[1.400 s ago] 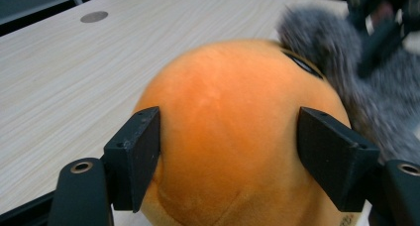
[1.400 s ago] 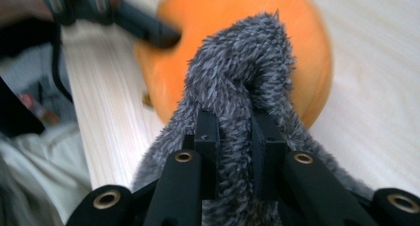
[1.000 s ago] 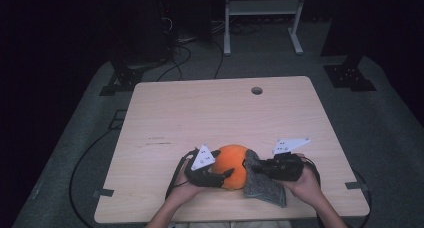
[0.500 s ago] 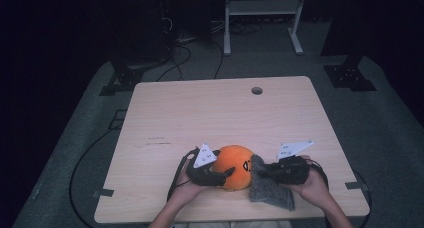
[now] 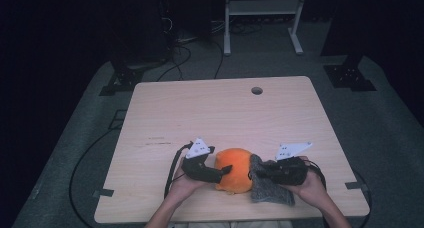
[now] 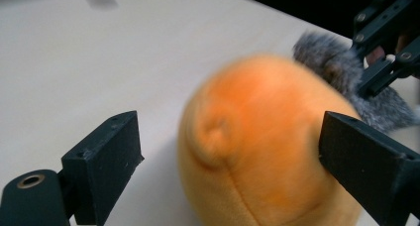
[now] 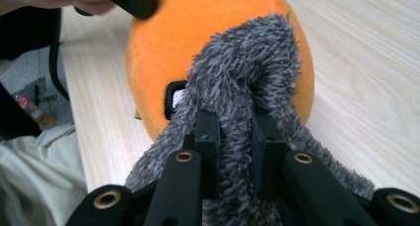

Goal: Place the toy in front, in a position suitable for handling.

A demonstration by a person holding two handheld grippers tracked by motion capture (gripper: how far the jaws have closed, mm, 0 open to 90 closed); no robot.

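An orange plush toy point(image 5: 233, 170) lies near the front edge of the wooden table point(image 5: 220, 113), between the person's two hands. It is round like an egg, with a soft, short pile and a sewn seam that runs down from a small dimple, as the left gripper view shows point(image 6: 267, 151). On its side there is a small black square patch with a white middle point(image 7: 176, 99).

The left gripper point(image 5: 212, 172) is at the left side of the toy. Its two black, flat-faced jaws have just been opening, and in the left gripper view point(image 6: 233, 151) they stand wide apart with the orange body between them. The left pad is clearly off the toy; the right pad is very close to it, and it cannot be told if it touches.

The right gripper point(image 5: 261, 172) is at the right side of the toy. Its jaws are closed on a fold of grey shaggy cloth point(image 5: 270, 185), a fuzzy fabric with long fibres. In the right gripper view point(image 7: 233, 141) the cloth point(image 7: 242, 82) rises in a hump between the pads and leans against the orange toy point(image 7: 163, 52). The rest of the cloth lies flat on the pale wood grain.
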